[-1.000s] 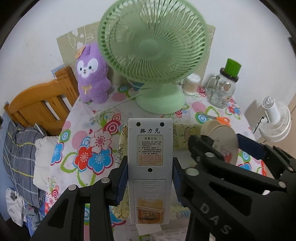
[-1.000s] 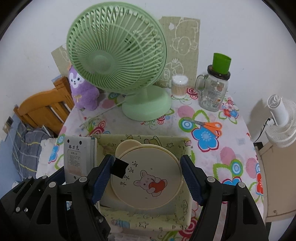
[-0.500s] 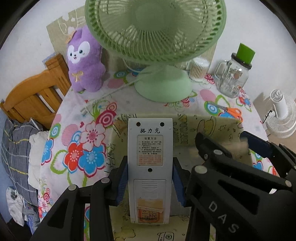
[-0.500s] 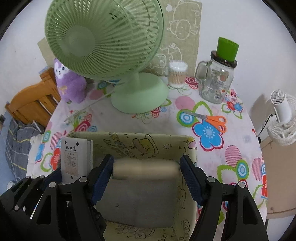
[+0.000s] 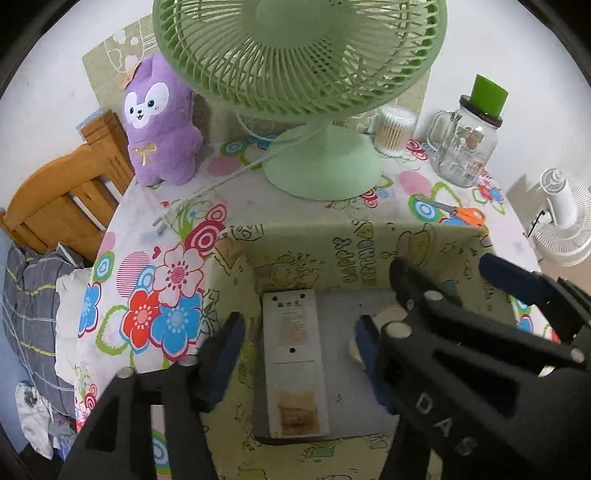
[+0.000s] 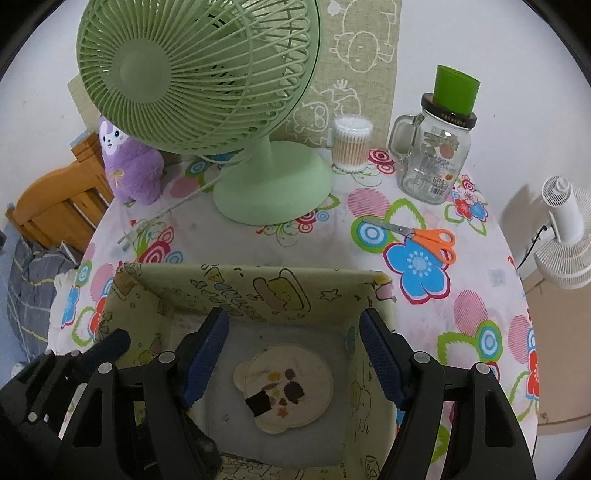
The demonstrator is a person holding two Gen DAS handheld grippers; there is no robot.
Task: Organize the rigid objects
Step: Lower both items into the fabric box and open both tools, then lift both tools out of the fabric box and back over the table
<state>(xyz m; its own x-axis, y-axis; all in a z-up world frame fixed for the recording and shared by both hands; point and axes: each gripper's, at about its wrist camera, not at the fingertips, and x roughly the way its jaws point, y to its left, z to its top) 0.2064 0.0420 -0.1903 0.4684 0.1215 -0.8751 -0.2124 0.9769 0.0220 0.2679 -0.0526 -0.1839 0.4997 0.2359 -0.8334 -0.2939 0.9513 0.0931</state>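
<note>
The remote (image 5: 293, 363) is lying flat in the box (image 5: 310, 254) at lower middle – hard, light, best pinched by its long sides. The left gripper (image 5: 295, 356) is opening around it, not touching; the right gripper (image 6: 293, 363) is hanging wide over the round mirror (image 6: 284, 386) – breakable.

a plain white wall (image 6: 480, 33) rises behind a round table under a flowered cloth (image 6: 417, 291). a wooden chair (image 5: 70, 195) stands at the table's left edge, beside grey checked bedding (image 5: 26, 306). a white standing fan (image 6: 565, 236) sits to the right. the light is soft and even.
</note>
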